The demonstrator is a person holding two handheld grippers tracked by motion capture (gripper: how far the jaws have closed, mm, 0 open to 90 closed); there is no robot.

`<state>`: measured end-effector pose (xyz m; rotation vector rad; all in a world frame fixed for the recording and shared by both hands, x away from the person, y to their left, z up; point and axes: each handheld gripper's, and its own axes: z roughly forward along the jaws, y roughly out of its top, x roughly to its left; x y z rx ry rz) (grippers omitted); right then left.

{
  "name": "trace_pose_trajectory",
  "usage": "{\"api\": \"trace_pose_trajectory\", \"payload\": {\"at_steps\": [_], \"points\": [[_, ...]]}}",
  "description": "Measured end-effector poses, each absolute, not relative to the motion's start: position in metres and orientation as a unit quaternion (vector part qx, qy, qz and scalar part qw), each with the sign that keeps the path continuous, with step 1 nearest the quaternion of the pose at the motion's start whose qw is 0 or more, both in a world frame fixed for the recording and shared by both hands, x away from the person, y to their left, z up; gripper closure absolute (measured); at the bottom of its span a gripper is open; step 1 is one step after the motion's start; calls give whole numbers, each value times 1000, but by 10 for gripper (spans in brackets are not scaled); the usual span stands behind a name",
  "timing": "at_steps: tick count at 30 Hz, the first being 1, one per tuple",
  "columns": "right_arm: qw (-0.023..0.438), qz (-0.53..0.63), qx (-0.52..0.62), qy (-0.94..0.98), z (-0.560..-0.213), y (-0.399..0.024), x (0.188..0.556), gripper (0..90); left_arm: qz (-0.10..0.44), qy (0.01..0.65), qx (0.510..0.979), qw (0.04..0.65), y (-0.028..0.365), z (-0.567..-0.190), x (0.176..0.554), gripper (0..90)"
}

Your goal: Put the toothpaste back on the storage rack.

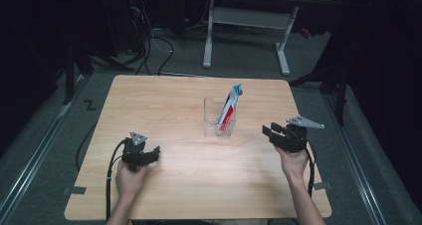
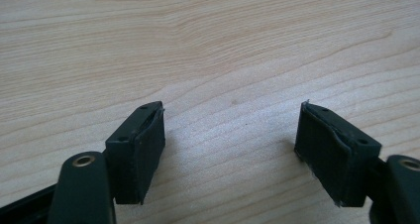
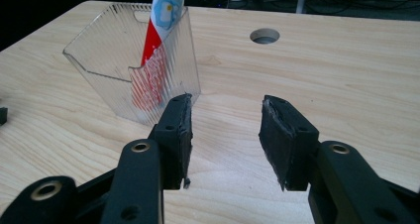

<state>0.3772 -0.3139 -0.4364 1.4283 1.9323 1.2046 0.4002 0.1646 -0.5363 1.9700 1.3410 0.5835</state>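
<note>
A dark room with a grey floor, cables and a second desk at the back surrounds the wooden table (image 1: pixel 199 185), which takes up the middle of the high view. Near its centre stands a clear ribbed holder (image 1: pixel 219 120), and in it a toothpaste tube (image 1: pixel 231 105) leans upright, its red-and-white body inside the walls and its blue top poking out above the rim.

The right gripper (image 1: pixel 273 134) hangs just off the holder's right side, pointing at it. In the right gripper view its jaws stand apart with nothing between them; the holder (image 3: pixel 133 75) sits just beyond the left jaw and the tube (image 3: pixel 161 30) rises out of it. The left gripper (image 1: pixel 152 155) rests well apart to the left, low over the table — its jaws are wide apart too, with bare wood (image 2: pixel 208 60) between them.

My reading is that the tube already sits in the holder and both hands are free — either a placing step is finished or a pickup is about to begin. If the tube is to come out, the right gripper would need to rise, line its jaws across the tube's top above the rim, and close there, while the left could steady the light holder against tipping.
</note>
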Motion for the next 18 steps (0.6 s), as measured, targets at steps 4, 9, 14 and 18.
{"api": "trace_pose_trajectory", "payload": {"at_steps": [4,9,14,18], "points": [[223,437,520,699,-440,-316,374,556,224,515,756,337,165,-536,400,278],[221,437,525,696,-444,-318,371,556,224,515,756,337,165,-536,400,278],[221,433,529,695,-447,-322,369,556,224,515,756,337,165,-536,400,278],[221,432,531,694,-451,-324,368,557,224,515,756,337,165,-536,400,278]]}}
